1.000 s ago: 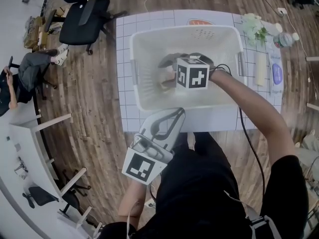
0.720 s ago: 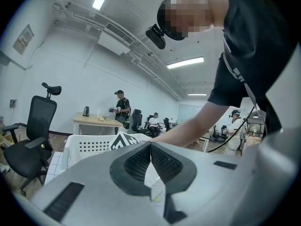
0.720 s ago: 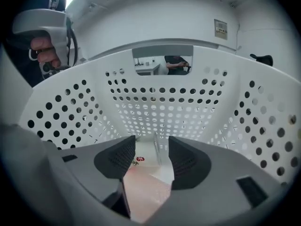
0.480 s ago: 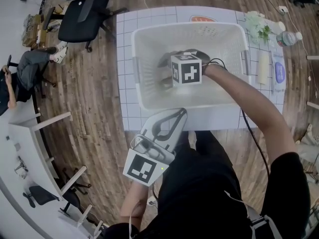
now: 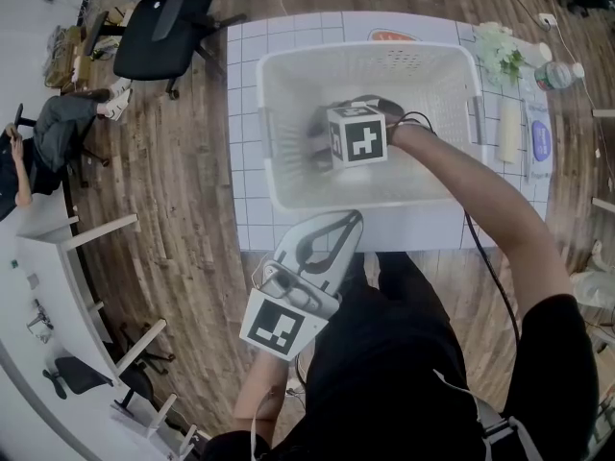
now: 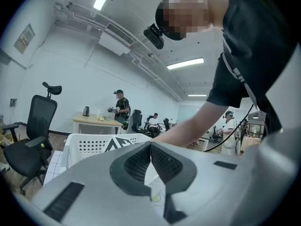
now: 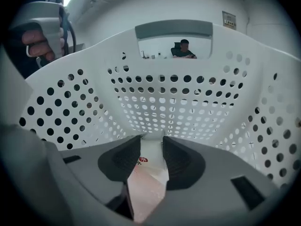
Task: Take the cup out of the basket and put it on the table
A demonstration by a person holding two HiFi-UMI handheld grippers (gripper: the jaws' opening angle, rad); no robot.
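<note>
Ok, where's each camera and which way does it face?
Head view: on the head, steeply down at the basket; left gripper, right gripper, right arm show.
Left gripper view: low, facing over the basket into the room; shut jaws, right arm.
Right gripper view: inside the basket, facing its wall; jaws closing on the cup.
All share the basket.

Tool: our right tool (image 7: pixel 152 140) sat low inside the basket (image 7: pixel 202 102), its jaws closing.
Cup: we saw a pale cup (image 7: pixel 148 180) with a small red mark between the jaws, its sides meeting both dark pads (image 7: pixel 181 160).
Basket: its white, hole-dotted walls curved round us left, right and ahead.
Handle: a grey bar (image 7: pixel 174 30) capped the far wall above an opening.
Beyond: through that opening we made out a person (image 7: pixel 184 48), small and far off.
Upper left: a hand (image 7: pixel 40 44) held a grey grip beside a black cable (image 7: pixel 66 25).
</note>
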